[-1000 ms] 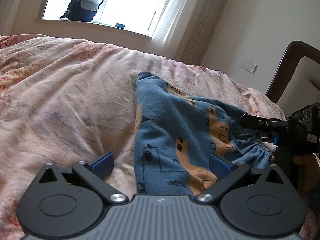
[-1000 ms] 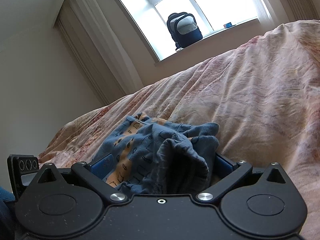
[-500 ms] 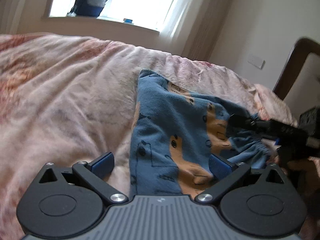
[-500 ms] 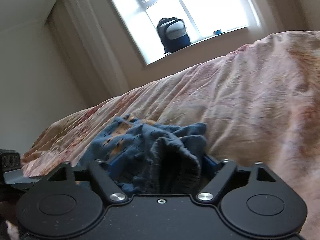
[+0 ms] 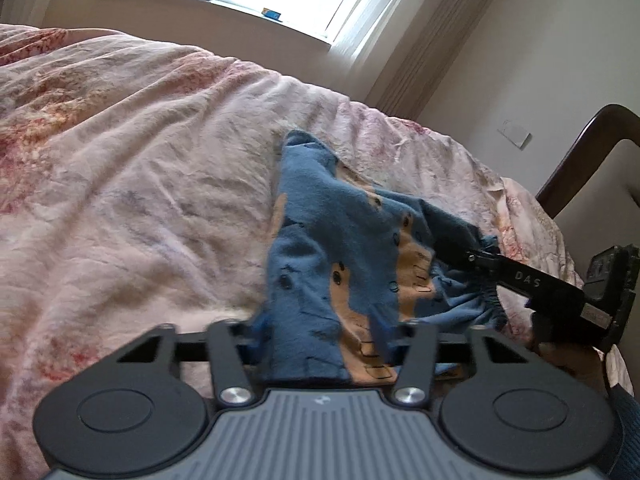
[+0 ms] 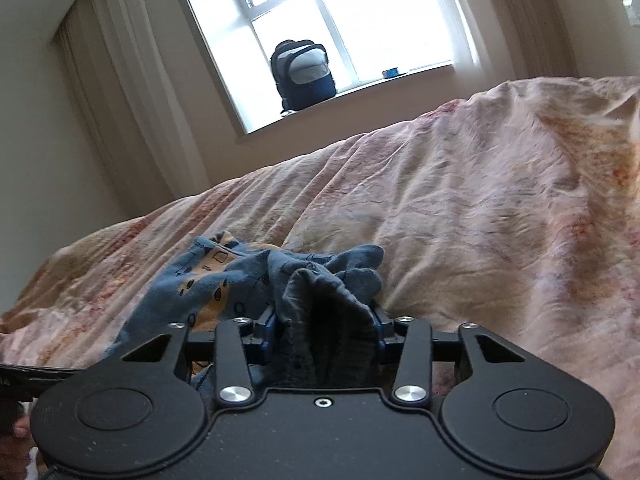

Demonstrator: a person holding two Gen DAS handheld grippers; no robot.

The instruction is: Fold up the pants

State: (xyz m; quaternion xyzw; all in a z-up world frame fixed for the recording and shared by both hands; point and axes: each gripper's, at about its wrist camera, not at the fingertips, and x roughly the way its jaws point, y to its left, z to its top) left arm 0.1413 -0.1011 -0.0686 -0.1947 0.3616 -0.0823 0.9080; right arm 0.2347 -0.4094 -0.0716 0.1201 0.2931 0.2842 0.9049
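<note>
The pants (image 5: 340, 256) are small, blue, with orange animal prints, and lie on the pink bedspread (image 5: 140, 184). My left gripper (image 5: 320, 332) is shut on the near edge of the pants. My right gripper (image 6: 324, 320) is shut on a bunched part of the pants (image 6: 320, 284) at the gathered waistband. In the left wrist view the right gripper (image 5: 480, 258) reaches in from the right and pinches the waistband. The rest of the pants (image 6: 200, 276) trails left in the right wrist view.
A dark backpack (image 6: 302, 74) stands on the windowsill (image 6: 360, 88). Curtains (image 6: 112, 88) hang beside the window. A dark wooden chair frame (image 5: 580, 156) stands at the bed's right side. The wrinkled bedspread (image 6: 480, 208) stretches to the right.
My left gripper has closed on the near edge of the pants. My right gripper has closed tighter on the bunched waistband. Both views have tilted upward.
</note>
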